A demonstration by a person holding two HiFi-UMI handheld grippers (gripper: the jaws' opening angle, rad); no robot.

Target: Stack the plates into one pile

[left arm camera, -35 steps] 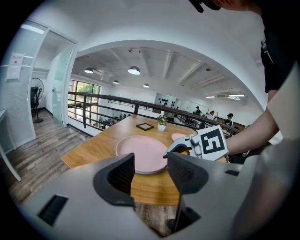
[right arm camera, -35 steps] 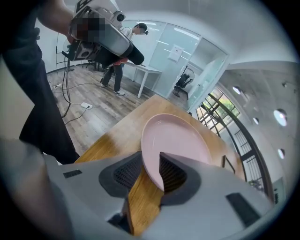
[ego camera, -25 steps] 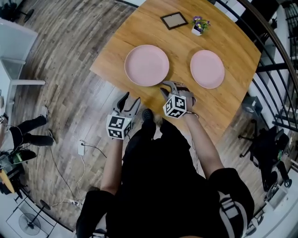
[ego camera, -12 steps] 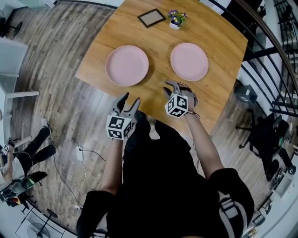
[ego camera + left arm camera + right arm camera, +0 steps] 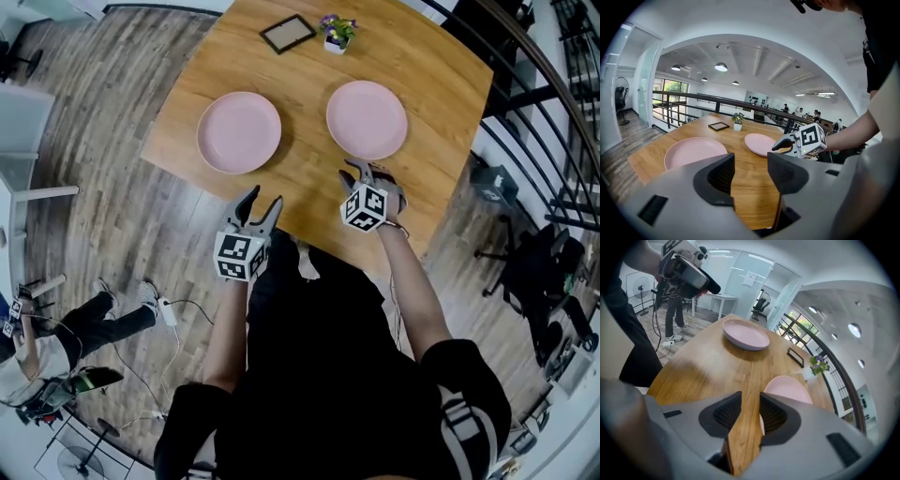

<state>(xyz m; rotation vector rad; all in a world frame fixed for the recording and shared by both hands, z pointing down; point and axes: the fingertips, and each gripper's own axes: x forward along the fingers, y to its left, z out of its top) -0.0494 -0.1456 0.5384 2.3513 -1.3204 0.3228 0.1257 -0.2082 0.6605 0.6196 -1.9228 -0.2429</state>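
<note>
Plates: two pink ones, left plate [image 5: 239, 132] and right plate [image 5: 367, 119], lying side by side on the wooden table [image 5: 309, 187], apart and not yet stacked.
Change in plates: keeping the same places on the table as a second ago, with bare wood between them; only sliding across the head view as the camera shifts.
Change in right gripper: right gripper [image 5: 364, 172] having come across from in front of the gap between the plates, now hovering just beside the near rim of right plate.
Change in left gripper: left gripper [image 5: 262, 201] staying by the table's near edge, in front of left plate and short of it.
Facing: both plates resting flat, hollows turned up; being round, showing no long axis and pointing no particular way.
Right jaws: standing partly apart and gripping nothing, bare wood showing between them, the rim of right plate peeking past one jaw.
Left jaws: standing apart and holding nothing, looking along the tabletop towards both plates.
Far end of table: picture frame [image 5: 287, 33] lying flat beside a small flower pot [image 5: 335, 30].
</note>
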